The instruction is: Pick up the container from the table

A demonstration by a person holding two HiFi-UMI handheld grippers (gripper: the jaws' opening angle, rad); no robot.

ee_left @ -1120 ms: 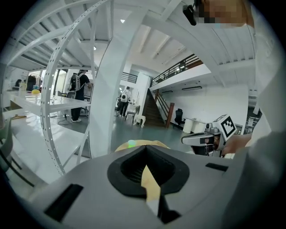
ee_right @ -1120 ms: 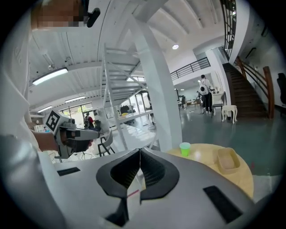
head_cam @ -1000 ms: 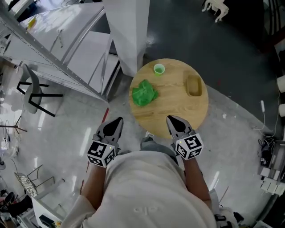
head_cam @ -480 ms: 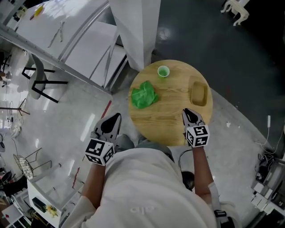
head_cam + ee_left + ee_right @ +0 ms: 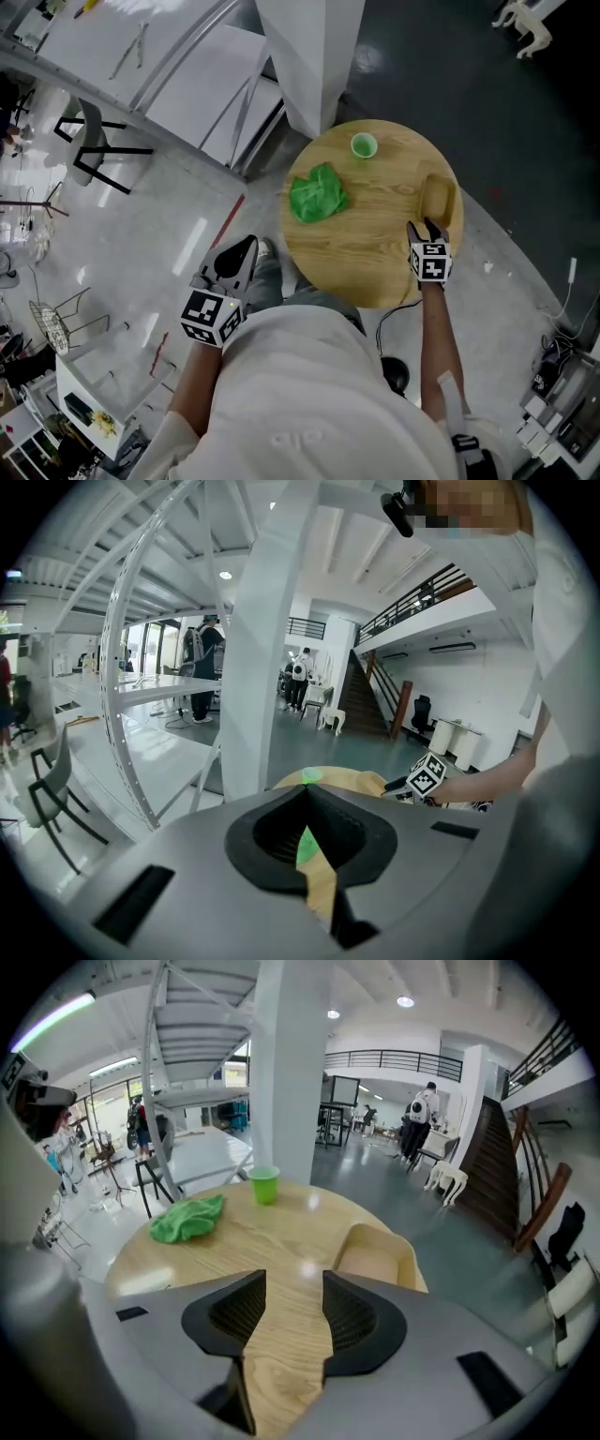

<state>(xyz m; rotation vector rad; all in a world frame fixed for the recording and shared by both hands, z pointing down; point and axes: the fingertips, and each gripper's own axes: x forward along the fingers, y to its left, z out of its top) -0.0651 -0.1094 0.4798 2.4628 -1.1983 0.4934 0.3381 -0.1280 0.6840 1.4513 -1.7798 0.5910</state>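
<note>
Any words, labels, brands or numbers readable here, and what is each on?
No readable words or numbers anywhere.
On the left cube and right cube: black-and-white square marker patterns, no letters.
On the shirt: a faint raised logo, too dim to read.

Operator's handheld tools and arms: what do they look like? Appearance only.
The left tool and right tool match: grey moulded shells with black ribbed pads tapering to a point. Each carries a white cube with black square markers at the hand end. The person wears a cream top that leaves the forearms uncovered. The right tool's jaws are opening, with nothing between them.
</note>
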